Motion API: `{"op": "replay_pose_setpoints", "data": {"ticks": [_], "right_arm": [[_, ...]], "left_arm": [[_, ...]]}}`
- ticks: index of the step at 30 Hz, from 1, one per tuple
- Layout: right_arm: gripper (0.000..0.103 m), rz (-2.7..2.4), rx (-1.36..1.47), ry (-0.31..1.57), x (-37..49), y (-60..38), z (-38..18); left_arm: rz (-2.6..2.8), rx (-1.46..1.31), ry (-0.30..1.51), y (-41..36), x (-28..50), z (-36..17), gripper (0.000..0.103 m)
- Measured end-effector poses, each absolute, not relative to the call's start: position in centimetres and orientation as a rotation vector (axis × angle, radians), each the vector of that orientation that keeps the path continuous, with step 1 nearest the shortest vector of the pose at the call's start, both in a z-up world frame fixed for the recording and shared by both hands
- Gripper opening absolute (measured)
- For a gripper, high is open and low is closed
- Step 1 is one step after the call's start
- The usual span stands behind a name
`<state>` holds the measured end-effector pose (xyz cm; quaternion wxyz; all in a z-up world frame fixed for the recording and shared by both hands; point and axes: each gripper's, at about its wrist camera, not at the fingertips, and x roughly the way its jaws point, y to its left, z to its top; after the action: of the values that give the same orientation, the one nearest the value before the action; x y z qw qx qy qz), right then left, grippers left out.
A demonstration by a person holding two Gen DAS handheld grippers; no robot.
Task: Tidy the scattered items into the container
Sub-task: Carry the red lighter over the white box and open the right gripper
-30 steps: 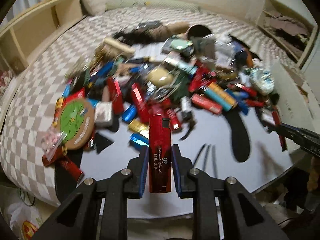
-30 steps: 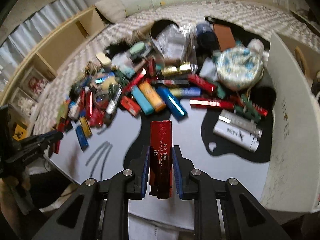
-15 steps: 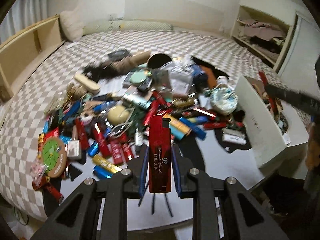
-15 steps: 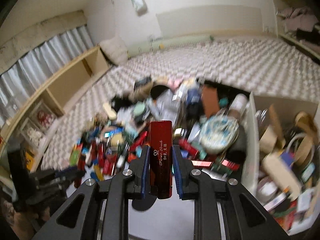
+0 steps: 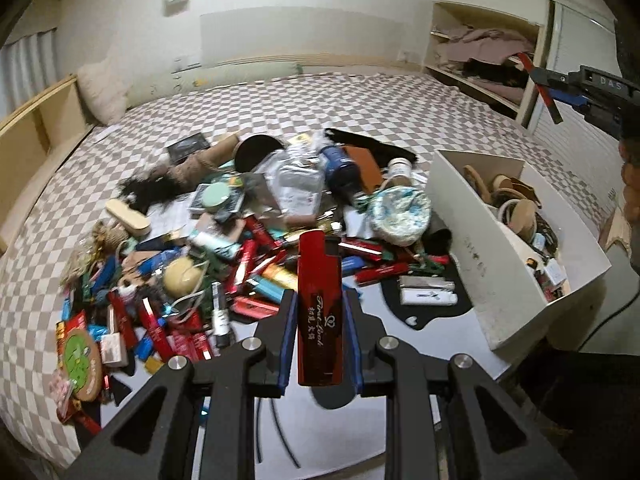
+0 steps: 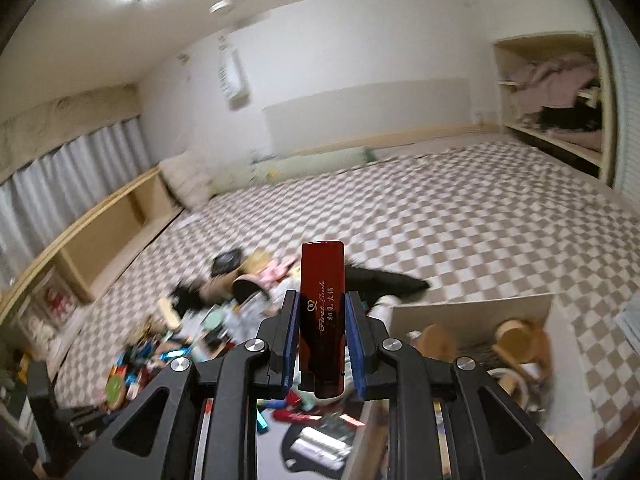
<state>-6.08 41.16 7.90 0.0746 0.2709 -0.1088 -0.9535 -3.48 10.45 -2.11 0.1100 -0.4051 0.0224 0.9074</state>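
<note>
My left gripper [image 5: 320, 312] is shut on a red lighter [image 5: 319, 300], held upright above the table's front edge. In the right wrist view my right gripper [image 6: 322, 320] is shut on a second red lighter [image 6: 322, 304], raised high over the white box [image 6: 472, 312]. From the left wrist view the right gripper [image 5: 546, 90] shows at the upper right, above the white box [image 5: 480, 248], with that red lighter [image 5: 542, 88] between its fingers. The box holds wooden discs and other items. A heap of scattered items [image 5: 224, 240] covers the table left of the box.
A grey round table [image 5: 404, 344] stands on a checkered floor [image 5: 320, 104]. A black mat [image 5: 424, 312] with a white lighter [image 5: 428, 298] lies before the box. Wooden shelves line the left wall [image 6: 100, 236]; a closet [image 5: 484, 56] is at the right.
Both grippers have lifted with their lighters. The right one has swung up and over the white box; the left has tilted up and drawn back, bringing the box into its view.
</note>
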Motion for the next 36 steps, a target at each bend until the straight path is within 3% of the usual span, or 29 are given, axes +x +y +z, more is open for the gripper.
{"op": "replay_pose_setpoints", "data": {"ticks": [7,15,24,36], "right_arm": [[0.023,-2.973,0.864,-0.465,-5.3,47.5,6.6],[0.023,-3.043,1.114,-0.529,-5.5,52.6,2.5],[0.023,-3.006,1.429,-0.464,-4.6,55.8,-1.6],[0.023,-2.852,1.523,-0.425,-4.6,54.8,-3.6]], "left_arm": [[2.597,-1.113,0.107,15.5,-4.6,-0.6,0.022],[2.538,-0.986,0.163,20.6,-4.8,2.3,0.022],[2.471,-0.890,0.205,25.9,-4.9,4.6,0.022],[2.370,-0.890,0.195,32.3,-6.3,3.6,0.023]]}}
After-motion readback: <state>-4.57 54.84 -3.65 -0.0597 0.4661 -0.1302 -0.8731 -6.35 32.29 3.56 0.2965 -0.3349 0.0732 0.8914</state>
